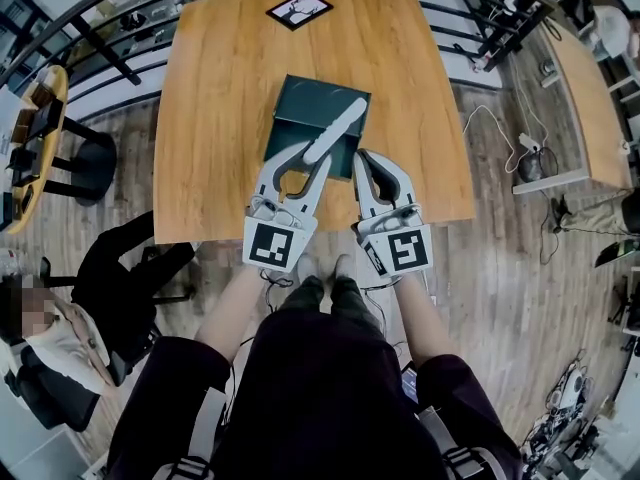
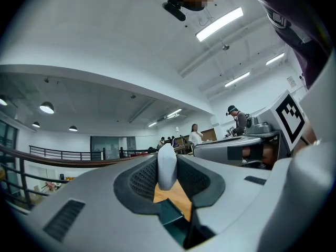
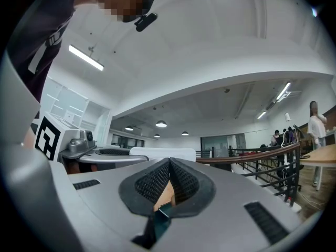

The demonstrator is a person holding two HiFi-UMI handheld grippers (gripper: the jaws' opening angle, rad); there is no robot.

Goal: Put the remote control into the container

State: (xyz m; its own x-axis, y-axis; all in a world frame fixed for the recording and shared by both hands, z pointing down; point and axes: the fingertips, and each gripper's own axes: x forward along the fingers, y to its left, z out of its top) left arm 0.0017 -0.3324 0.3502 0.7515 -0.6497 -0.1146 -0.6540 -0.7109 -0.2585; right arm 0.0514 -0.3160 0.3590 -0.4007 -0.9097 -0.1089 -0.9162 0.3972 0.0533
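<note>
Head view, looking down. A dark green container (image 1: pixel 305 98) lies on a wooden table (image 1: pixel 220 88), and all positions below are given relative to it.

Left hand-held gripper (image 1: pixel 308 158): at the container's near edge, clenched on the near end of the white remote control (image 1: pixel 340 126). The remote control slants away from the jaws across the container's opening, and its far end reaches the container's far right corner. Contact between the remote control and the container cannot be judged. In the left gripper view, both ribbed pads (image 2: pixel 144 180) press against the sides of the remote control, which stands upright between them.

Right hand-held gripper (image 1: pixel 363 158): just beside the container's near right corner, next to the left one. Its jaws are clenched together with nothing between them. In the right gripper view, the ribbed pads (image 3: pixel 157 181) meet along a single seam, with a sliver of the table and the container showing below.

A black-and-white marker card (image 1: pixel 299 9) lies on the table beyond the container's far edge, well apart from it. A black chair (image 1: pixel 130 278) stands on the floor off the table, to the near left of the container.
</note>
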